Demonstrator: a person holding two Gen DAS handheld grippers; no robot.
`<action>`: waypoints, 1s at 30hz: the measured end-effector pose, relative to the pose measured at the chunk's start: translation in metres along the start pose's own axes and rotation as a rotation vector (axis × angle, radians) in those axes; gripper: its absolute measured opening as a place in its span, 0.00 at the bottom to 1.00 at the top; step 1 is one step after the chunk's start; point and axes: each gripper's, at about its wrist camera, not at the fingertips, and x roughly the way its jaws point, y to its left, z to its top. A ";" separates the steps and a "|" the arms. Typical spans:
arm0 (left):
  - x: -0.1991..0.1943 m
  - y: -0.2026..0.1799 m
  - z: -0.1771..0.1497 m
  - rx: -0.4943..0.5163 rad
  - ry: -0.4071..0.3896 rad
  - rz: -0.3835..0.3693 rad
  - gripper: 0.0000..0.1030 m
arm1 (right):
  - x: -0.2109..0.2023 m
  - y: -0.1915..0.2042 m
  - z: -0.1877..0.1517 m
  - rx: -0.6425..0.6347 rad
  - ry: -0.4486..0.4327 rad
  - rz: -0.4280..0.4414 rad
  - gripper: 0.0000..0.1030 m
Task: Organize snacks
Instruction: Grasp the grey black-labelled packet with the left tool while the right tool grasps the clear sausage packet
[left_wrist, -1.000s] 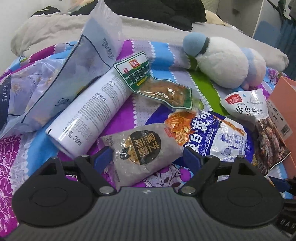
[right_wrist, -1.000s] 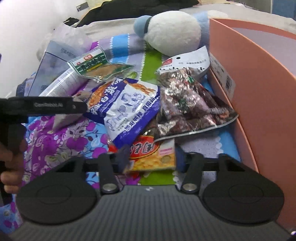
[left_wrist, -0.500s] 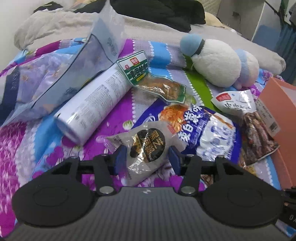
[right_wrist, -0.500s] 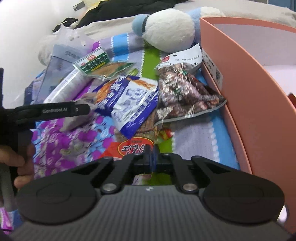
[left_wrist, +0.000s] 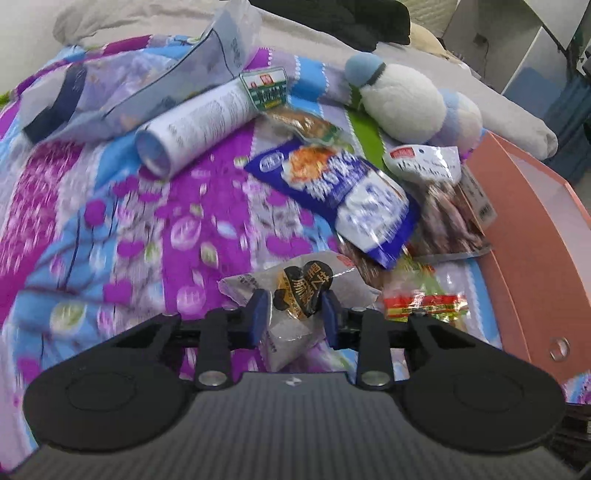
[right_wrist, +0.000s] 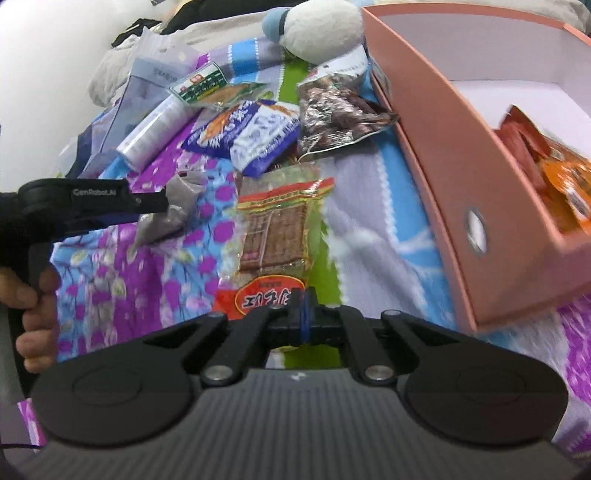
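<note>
Purple and blue flowery bedding (left_wrist: 122, 229) is under all my snacks. My left gripper (left_wrist: 294, 314) is closing its jaws on a grey packet with a black label (left_wrist: 301, 291), and the packet sits squeezed between the blue pads. My right gripper (right_wrist: 302, 314) is clamped tight on the near edge of a red packet (right_wrist: 258, 299). Far off lie a blue and white packet (left_wrist: 351, 195) and a white can (left_wrist: 195, 125). On the right stands a pink box (right_wrist: 461, 155) with orange packets (right_wrist: 554, 184) inside.

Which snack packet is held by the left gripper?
The grey packet with the black label, between the closing jaws of the left gripper. The blue and white packet and others lie on the bedspread.
</note>
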 end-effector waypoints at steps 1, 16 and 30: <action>-0.005 -0.002 -0.007 -0.004 0.003 -0.001 0.35 | -0.005 -0.001 -0.004 -0.004 -0.001 -0.001 0.03; -0.048 -0.024 -0.076 -0.057 0.053 -0.011 0.48 | -0.048 -0.027 -0.055 -0.093 0.030 -0.046 0.12; -0.036 -0.033 -0.062 0.142 0.075 0.039 0.88 | -0.030 -0.016 -0.050 -0.131 -0.020 -0.010 0.81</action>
